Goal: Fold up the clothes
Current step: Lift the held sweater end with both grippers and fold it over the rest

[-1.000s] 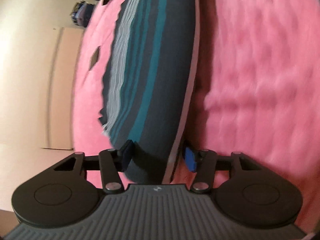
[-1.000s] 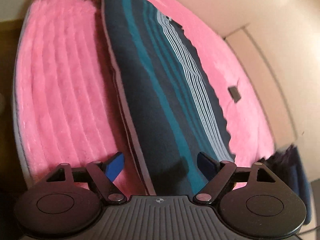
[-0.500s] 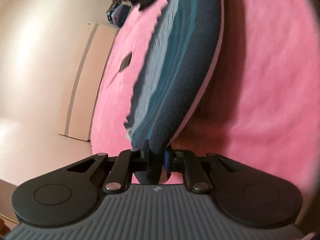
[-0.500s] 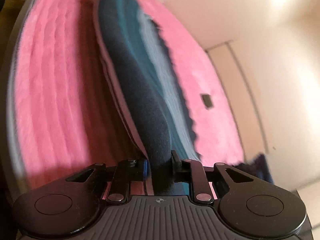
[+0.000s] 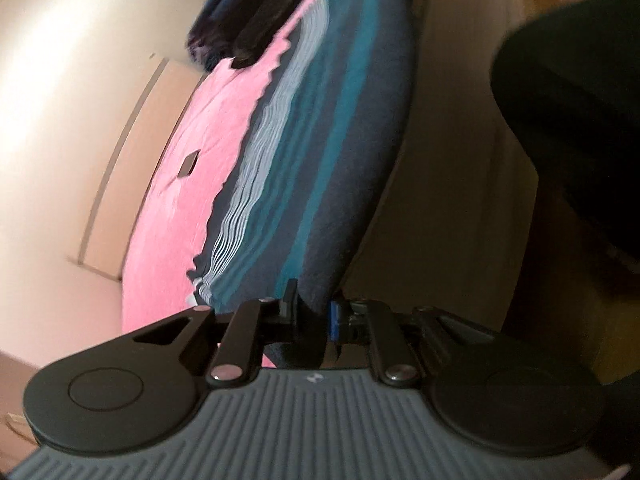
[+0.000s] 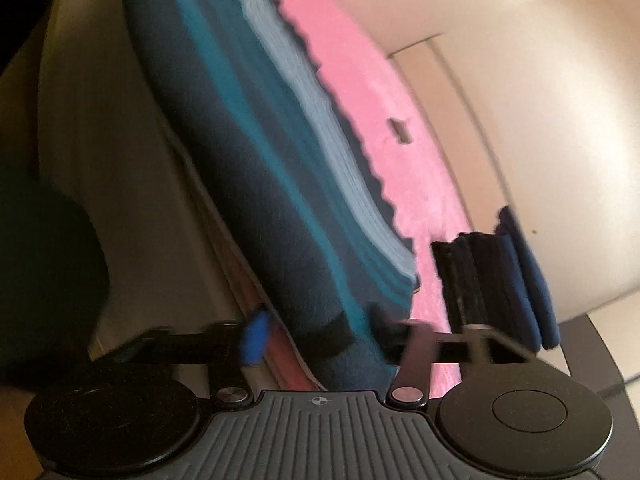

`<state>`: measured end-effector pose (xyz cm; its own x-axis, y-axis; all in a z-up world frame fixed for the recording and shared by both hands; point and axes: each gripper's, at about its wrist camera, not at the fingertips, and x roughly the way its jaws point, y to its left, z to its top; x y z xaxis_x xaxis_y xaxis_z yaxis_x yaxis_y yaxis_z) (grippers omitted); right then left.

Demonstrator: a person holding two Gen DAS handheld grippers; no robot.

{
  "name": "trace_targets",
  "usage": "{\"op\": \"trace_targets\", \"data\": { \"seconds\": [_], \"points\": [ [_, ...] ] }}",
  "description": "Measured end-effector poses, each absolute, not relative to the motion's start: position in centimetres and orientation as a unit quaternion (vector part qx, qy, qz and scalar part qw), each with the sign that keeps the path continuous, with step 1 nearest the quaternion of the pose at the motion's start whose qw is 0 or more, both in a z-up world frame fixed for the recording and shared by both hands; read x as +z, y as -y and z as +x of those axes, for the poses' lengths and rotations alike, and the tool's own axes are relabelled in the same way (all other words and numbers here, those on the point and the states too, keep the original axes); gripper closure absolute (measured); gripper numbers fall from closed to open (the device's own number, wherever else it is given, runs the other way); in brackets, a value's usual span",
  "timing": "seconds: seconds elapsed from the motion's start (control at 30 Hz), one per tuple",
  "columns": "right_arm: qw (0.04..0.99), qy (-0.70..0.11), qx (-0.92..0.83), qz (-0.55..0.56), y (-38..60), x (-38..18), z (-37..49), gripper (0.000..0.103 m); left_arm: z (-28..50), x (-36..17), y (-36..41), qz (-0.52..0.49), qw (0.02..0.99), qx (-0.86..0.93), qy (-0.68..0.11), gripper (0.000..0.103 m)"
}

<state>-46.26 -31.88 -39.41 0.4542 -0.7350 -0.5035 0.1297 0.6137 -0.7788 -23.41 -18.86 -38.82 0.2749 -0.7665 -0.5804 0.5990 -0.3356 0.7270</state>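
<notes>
Pink fleece bedding (image 5: 172,216) filled the left of my left wrist view, with a pale wall and a beige panel behind it from 8 to 11 o'clock; a small dark tag (image 5: 188,163) sat on the pink pile at about 9 o'clock from the frame's middle. Across that view the striped garment (image 5: 320,152) ran from 12 o'clock down to 6, navy with teal bands and a run of thin pale-blue lines along its left edge. My left gripper (image 5: 312,316) was pinched narrow on the garment's near end, dark cloth squeezed between the black fingertip and the blue pad (image 5: 333,318). At 1 to 3 o'clock a dark sleeve or body (image 5: 568,92) of the person blocked the corner, blurred. From the right wrist view, the same garment (image 6: 256,152) stretched from 11 o'clock to the bottom middle, its hemmed end lying between the fingers of my right gripper (image 6: 320,332). That frame was smeared; the blue pad (image 6: 253,338) stood off to the left of the cloth with a gap showing, and the other finger was a blur, so I could not tell whether it gripped. Folded dark clothes (image 6: 500,284) were stacked at 4 o'clock on the pink bedding's (image 6: 384,92) edge.
</notes>
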Motion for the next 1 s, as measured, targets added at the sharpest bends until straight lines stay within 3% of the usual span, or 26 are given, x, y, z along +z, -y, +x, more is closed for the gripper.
{"op": "trace_targets", "data": {
  "seconds": [0.27,0.5,0.53,0.6,0.7,0.77,0.83,0.87,1.0],
  "points": [
    [0.850,-0.357,-0.200,-0.331,23.6,-37.8,-39.7,0.025,-22.7,-36.3,18.3,0.515,0.586,-0.625,0.026,0.090],
    [0.859,-0.350,-0.112,-0.357,20.3,-39.8,-30.4,0.026,-21.3,-35.2,17.0,0.500,0.555,-0.664,0.029,0.087],
    [0.859,-0.352,-0.107,-0.357,20.3,-40.0,-29.4,0.029,-21.1,-35.0,16.4,0.497,0.550,-0.670,0.029,0.086],
    [0.859,-0.357,-0.103,-0.352,20.3,-40.1,-27.7,0.063,-20.4,-34.9,15.8,0.491,0.539,-0.684,0.027,0.084],
    [0.863,-0.362,-0.099,-0.338,20.6,-39.5,-26.0,0.083,-19.1,-35.1,15.5,0.483,0.526,-0.700,0.022,0.080],
    [0.875,-0.358,-0.100,-0.310,21.3,-38.1,-25.6,0.085,-18.2,-35.0,14.8,0.472,0.523,-0.709,0.022,0.078],
    [0.888,-0.349,-0.107,-0.278,22.1,-36.5,-25.7,0.086,-17.2,-34.5,14.3,0.456,0.524,-0.718,0.037,0.070],
    [0.895,-0.344,-0.113,-0.260,22.5,-35.6,-25.8,0.087,-16.8,-34.3,14.3,0.452,0.525,-0.719,0.047,0.061],
    [0.913,-0.327,-0.132,-0.204,23.8,-32.7,-25.7,0.087,-14.8,-34.0,15.0,0.454,0.532,-0.710,0.083,0.060]
  ]
}}
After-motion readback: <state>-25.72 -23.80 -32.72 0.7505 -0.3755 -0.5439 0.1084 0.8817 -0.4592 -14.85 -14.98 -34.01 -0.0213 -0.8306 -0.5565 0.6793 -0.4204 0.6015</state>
